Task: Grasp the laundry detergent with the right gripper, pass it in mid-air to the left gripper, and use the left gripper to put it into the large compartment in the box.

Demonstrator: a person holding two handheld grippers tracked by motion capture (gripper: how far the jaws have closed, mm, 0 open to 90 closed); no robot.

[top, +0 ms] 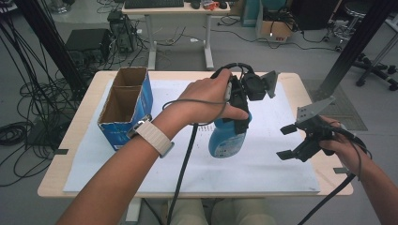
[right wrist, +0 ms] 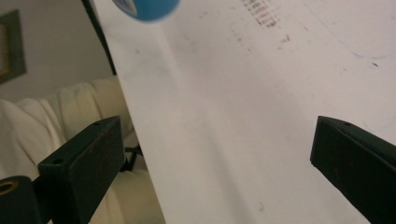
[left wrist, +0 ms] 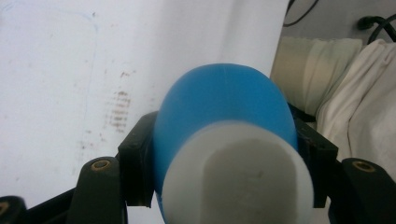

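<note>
A blue bottle [top: 226, 139] with a white upper part hangs a little above the white sheet [top: 263, 164] near the table's middle. My left gripper [top: 238, 108] is shut on it from above, and in the left gripper view the bottle [left wrist: 224, 135] sits wedged between both black pads. My right gripper [top: 287, 141] hovers to the right of the bottle, apart from it, jaws wide open and empty. In the right gripper view the bottle's blue base [right wrist: 147, 8] shows at the top edge, and the gripper [right wrist: 215, 154] has only white sheet between its jaws.
An open blue cardboard box [top: 126, 105] with two compartments stands at the table's left. The wooden table edge [top: 51, 187] runs along the front. Beyond the table are a desk [top: 176, 9], cables and black frame posts.
</note>
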